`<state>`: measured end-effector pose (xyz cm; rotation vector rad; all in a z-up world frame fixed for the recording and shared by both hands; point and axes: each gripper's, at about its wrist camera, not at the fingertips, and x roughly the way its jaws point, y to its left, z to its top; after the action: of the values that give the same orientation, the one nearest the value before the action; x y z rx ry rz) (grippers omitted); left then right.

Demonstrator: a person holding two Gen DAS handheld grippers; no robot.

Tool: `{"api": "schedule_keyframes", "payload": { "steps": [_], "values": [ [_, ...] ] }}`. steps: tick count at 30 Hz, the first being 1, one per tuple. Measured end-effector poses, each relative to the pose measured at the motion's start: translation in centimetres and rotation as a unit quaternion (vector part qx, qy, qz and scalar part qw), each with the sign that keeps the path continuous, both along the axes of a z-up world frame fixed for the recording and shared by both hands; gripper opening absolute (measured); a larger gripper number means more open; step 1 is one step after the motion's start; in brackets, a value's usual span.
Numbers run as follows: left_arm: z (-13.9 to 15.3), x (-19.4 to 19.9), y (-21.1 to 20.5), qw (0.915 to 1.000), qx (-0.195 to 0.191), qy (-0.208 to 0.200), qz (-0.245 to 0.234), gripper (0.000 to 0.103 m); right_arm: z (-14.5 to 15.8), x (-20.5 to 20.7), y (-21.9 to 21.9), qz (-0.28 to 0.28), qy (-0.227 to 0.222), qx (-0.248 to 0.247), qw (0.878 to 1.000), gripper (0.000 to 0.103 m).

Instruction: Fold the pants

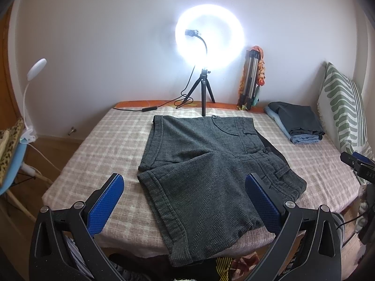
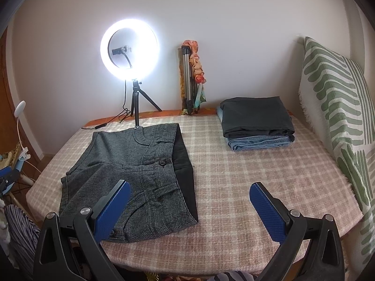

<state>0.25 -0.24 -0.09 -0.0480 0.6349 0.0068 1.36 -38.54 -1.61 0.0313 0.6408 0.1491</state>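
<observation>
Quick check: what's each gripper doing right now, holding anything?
Left gripper: open, holding nothing, above the grey shorts.
Right gripper: open, holding nothing.

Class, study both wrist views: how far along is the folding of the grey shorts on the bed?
Done: a folded stack sits at the far right of the bed. In hand: nothing; the left gripper and right gripper are both open and hold no cloth. Left: the grey shorts lie spread flat, legs slightly overlapped, so their folding has apparently not begun.
</observation>
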Motion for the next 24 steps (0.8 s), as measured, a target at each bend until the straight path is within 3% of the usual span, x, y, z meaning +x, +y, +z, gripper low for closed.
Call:
{"api": "schedule_keyframes", "payload": {
  "steps": [24],
  "values": [
    [-0.29,-0.06,-0.16,1.0,-0.004,0.001,0.0,0.103,0.1,-0.1,0.53,0.005,-0.006,-0.003,1.0,0.103]
  ]
}}
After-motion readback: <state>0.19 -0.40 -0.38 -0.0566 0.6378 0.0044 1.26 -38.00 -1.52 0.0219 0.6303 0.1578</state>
